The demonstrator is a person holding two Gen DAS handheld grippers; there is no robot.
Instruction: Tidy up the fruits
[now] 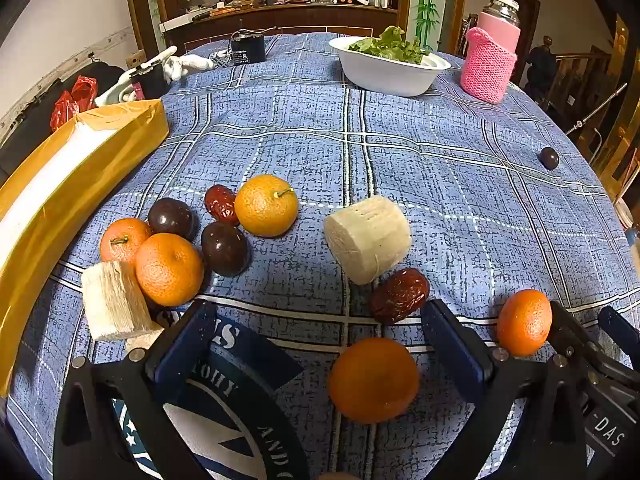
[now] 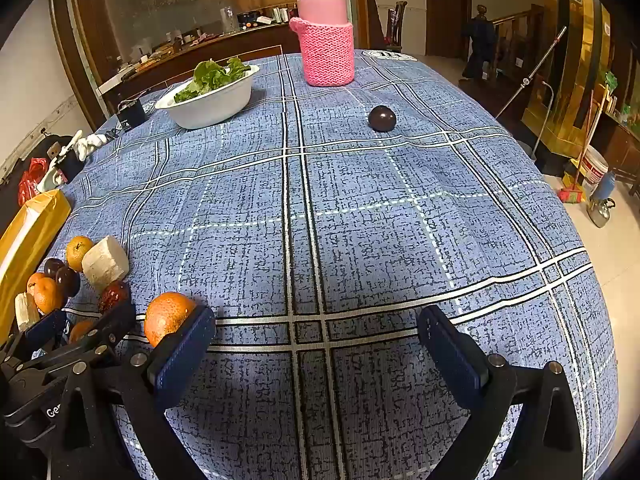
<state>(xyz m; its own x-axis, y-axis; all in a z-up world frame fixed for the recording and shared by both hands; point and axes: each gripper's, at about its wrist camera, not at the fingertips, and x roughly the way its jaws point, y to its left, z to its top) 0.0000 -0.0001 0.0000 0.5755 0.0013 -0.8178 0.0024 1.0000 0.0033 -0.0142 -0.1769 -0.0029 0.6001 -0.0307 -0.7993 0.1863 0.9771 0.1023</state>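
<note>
Fruits lie on the blue checked tablecloth (image 1: 400, 128). My left gripper (image 1: 320, 344) is open; a tangerine (image 1: 373, 380) sits between its fingers, nearer the right one. Ahead are a red date (image 1: 399, 295), a pale cut chunk (image 1: 368, 238), and a cluster at left: tangerines (image 1: 266, 205) (image 1: 169, 269), two dark plums (image 1: 224, 248), another date (image 1: 220, 204), another pale chunk (image 1: 114, 300). One more tangerine (image 1: 524, 322) (image 2: 168, 316) lies just left of my right gripper (image 2: 316, 344), which is open and empty. A lone dark plum (image 2: 382, 118) (image 1: 549, 158) sits far ahead.
A white bowl of lettuce (image 2: 212, 98) and a bottle in a pink knitted sleeve (image 2: 326, 40) stand at the back. A yellow box (image 1: 60, 184) lies along the left table edge. A small black box (image 1: 248, 50) sits far left. The table drops off at right.
</note>
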